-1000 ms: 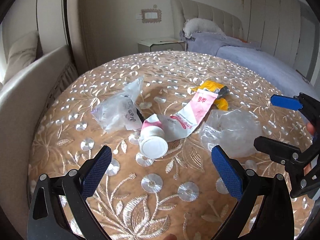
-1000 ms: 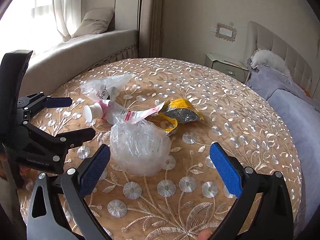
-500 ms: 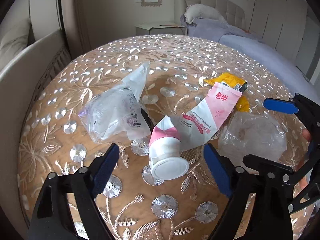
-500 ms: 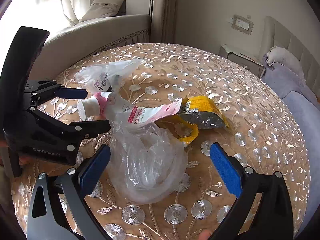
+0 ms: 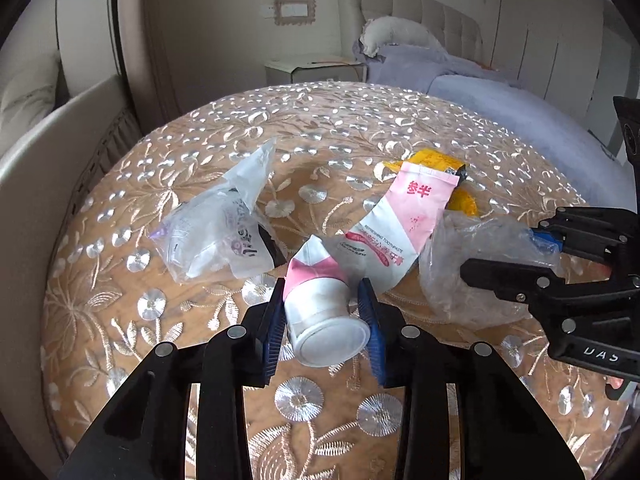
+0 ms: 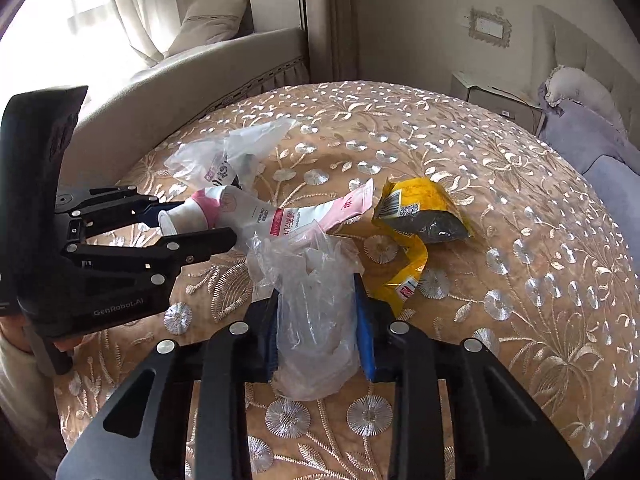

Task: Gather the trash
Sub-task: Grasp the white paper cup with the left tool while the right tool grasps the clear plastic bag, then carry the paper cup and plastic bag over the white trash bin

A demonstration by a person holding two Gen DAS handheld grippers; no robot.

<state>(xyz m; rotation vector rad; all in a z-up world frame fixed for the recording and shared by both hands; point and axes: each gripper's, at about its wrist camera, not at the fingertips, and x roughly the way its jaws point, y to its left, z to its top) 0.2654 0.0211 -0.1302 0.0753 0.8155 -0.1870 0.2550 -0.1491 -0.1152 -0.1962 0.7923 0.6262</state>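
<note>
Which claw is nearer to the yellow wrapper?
Right. The right claw, shut on the clear bag, sits just beside the yellow wrapper. The left claw grips the toothpaste tube farther away.

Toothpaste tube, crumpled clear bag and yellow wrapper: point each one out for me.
toothpaste tube (image 5: 400, 224), left wrist view, on its pink and white printed body.
crumpled clear bag (image 6: 316, 320), right wrist view, on the bunched film between the jaws.
yellow wrapper (image 6: 420, 202), right wrist view, on its yellow upper face.

Left hand-held gripper (image 5: 324, 316) clamped on tube; right hand-held gripper (image 6: 316, 324) pinching bag; both level, side by side.
</note>
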